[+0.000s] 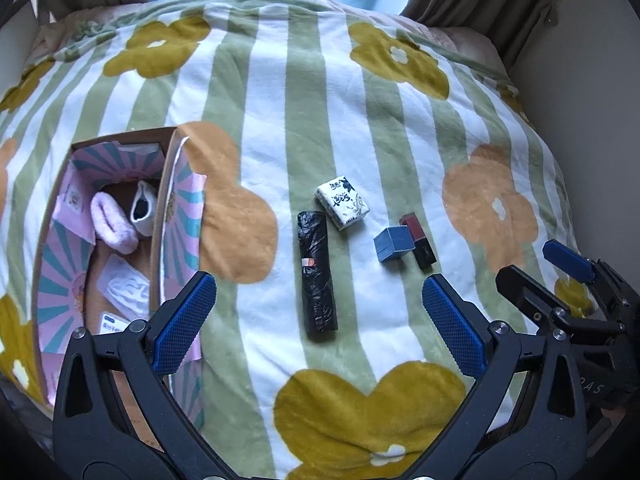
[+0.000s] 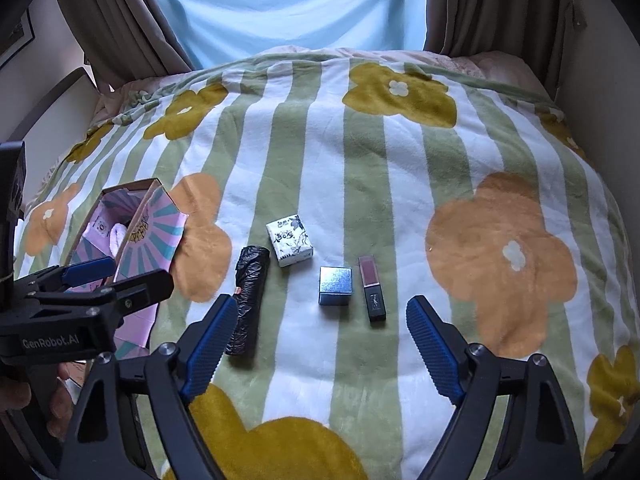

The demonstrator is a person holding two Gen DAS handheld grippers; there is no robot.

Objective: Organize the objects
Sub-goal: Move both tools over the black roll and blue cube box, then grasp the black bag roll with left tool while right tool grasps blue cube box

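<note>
My left gripper (image 1: 316,320) and right gripper (image 2: 320,354) hang open, empty, above the striped floral fleece blanket (image 2: 400,160). A black rolled plastic bag (image 2: 248,300), white printed tissue pack (image 2: 290,246), small blue box (image 2: 335,286) and dark lipstick tube (image 2: 373,290) lie between them; the open pink-lined cardboard box (image 1: 60,280) beside holds perhaps socks.

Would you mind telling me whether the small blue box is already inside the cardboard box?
No, the small blue box lies on the blanket beside the lipstick, apart from the cardboard box.

A fleecy green-and-white striped blanket with yellow and orange flowers (image 2: 360,168) covers the bed; brown curtains (image 2: 500,12) flank a pale blue sheet (image 2: 288,8) beyond its far edge.
</note>
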